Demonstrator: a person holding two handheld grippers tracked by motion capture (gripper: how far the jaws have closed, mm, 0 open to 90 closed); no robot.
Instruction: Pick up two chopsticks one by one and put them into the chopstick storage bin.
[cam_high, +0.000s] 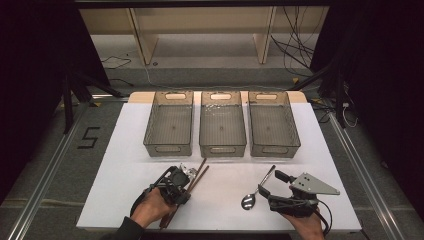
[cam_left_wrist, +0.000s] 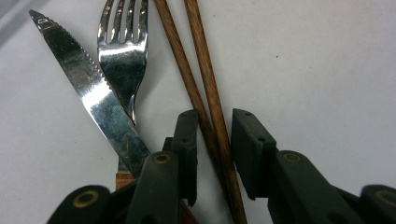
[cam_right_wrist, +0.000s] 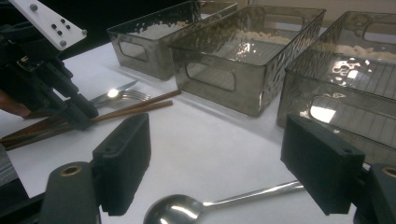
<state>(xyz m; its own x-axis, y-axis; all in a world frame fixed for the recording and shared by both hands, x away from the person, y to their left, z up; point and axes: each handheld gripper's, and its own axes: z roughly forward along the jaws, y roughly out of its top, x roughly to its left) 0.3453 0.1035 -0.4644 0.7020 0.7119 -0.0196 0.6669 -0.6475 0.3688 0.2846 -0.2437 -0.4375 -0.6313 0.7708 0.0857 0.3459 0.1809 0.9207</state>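
Two brown wooden chopsticks (cam_high: 200, 170) (cam_left_wrist: 205, 70) lie side by side on the white table, running between the jaws of my left gripper (cam_high: 186, 176) (cam_left_wrist: 215, 116). The left jaw touches one stick; a sliver of table shows between the other stick and the right jaw, so the gripper is open. A steel fork (cam_left_wrist: 122, 60) and a serrated knife (cam_left_wrist: 84, 84) lie crossed just left of the sticks. My right gripper (cam_high: 270, 182) (cam_right_wrist: 217, 135) stands wide open over the handle of a steel spoon (cam_high: 248, 201) (cam_right_wrist: 177, 212), without touching it.
Three smoky clear plastic bins stand in a row at the back of the white table (cam_high: 125, 165): left (cam_high: 169, 148), middle (cam_high: 222, 148), right (cam_high: 274, 148). All look empty. A hand holds each gripper at the table's near edge.
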